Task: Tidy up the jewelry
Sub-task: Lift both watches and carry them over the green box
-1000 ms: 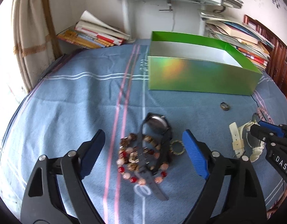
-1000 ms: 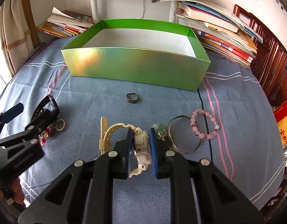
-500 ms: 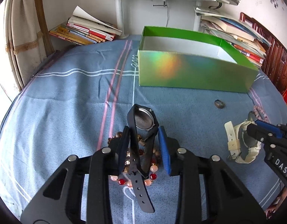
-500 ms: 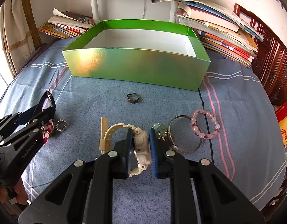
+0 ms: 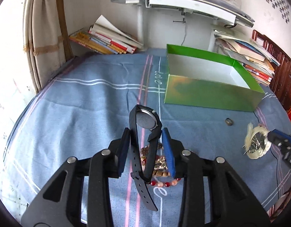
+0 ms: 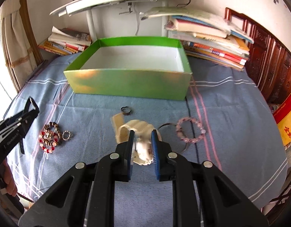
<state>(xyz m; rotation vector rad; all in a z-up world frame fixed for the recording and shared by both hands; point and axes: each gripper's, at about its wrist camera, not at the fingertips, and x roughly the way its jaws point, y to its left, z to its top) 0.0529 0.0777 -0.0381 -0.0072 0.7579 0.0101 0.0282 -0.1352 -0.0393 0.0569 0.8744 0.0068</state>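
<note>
Blue striped cloth (image 6: pixel 230 117), green box (image 6: pixel 130 85), stacked books (image 6: pixel 211 43) behind

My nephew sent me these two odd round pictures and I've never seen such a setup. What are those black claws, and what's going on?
No machine here: a person holds a hand-operated gripper in each hand, each carrying a wide-angle camera looking along its fingers. One picture is from the left gripper, closed on a black watch. The other is from the right gripper, closed on a cream watch. On the blue cloth lie a ring, a pink bead bracelet, a beaded pile and an empty green box.
</note>
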